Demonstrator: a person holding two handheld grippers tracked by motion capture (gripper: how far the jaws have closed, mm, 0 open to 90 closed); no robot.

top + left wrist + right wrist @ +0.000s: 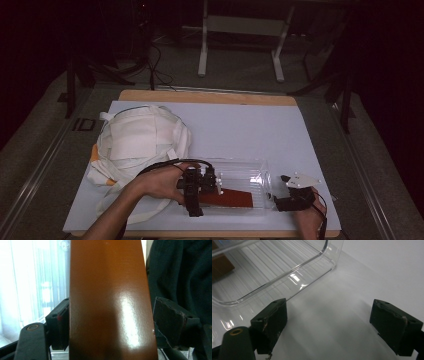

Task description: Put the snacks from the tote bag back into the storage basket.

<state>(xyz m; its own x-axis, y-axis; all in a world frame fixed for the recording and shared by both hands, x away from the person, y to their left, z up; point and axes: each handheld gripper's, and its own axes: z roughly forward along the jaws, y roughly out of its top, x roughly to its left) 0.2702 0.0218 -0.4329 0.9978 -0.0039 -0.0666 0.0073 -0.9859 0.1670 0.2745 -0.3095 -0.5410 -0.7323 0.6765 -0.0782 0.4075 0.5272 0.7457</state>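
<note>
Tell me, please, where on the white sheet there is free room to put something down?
Free: the far right part of the white sheet, between the cloth bag and the right edge, behind the clear tray. Crowded: the near edge, with both grippers, the tray and the brown piece.

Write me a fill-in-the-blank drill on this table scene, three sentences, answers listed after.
1. The brown flat piece lies inside the clear plastic ____.
2. The white cloth bag lies on the ____ side of the high view.
3. The right gripper hovers beside the clear tray with its jaws ____.

Missing words: tray; left; open
</note>
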